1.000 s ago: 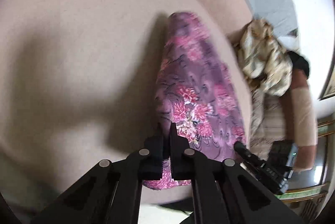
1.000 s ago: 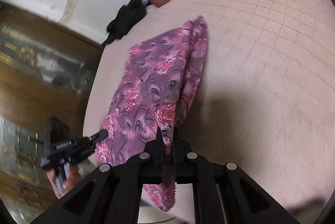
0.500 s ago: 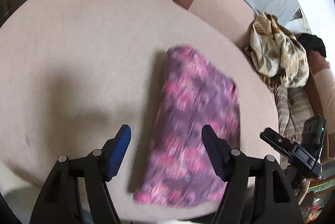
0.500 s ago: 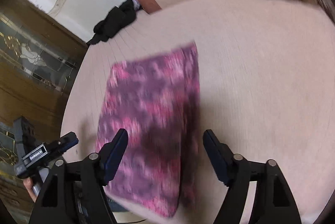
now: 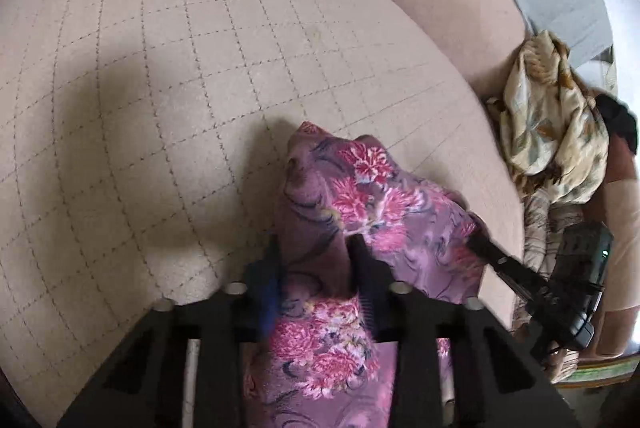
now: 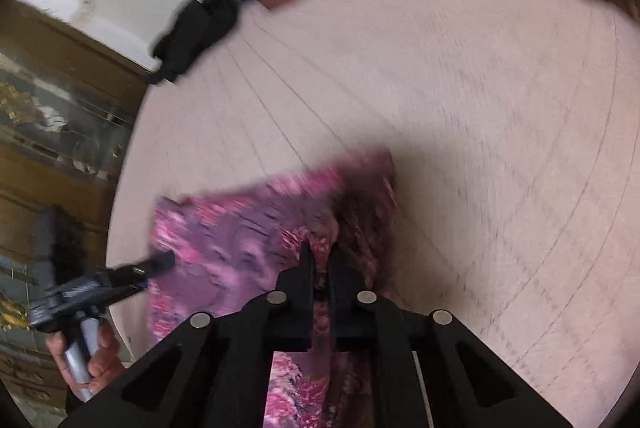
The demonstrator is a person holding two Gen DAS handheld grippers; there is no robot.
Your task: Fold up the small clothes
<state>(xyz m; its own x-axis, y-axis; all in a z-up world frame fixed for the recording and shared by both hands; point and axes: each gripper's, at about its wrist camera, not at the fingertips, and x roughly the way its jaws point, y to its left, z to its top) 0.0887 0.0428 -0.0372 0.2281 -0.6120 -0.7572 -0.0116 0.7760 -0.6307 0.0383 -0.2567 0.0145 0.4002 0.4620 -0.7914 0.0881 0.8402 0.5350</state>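
Fingers of my left gripper (image 5: pixel 316 264) are closing on a fold of the purple flowered cloth (image 5: pixel 384 211), low in the frame; my right gripper (image 6: pixel 322 260) is clamped on its near edge. I judge another fold begins: lift both corners evenly across the cushion (image 5: pixel 160 67).

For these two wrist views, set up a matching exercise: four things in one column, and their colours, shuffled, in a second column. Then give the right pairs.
Things:
1. folded cloth
2. crumpled cloth
3. quilted surface
4. bundle at far edge

Colours:
A. black
B. beige
C. purple with pink flowers
D. cream with brown print

Pairs: 1-C, 2-D, 3-B, 4-A
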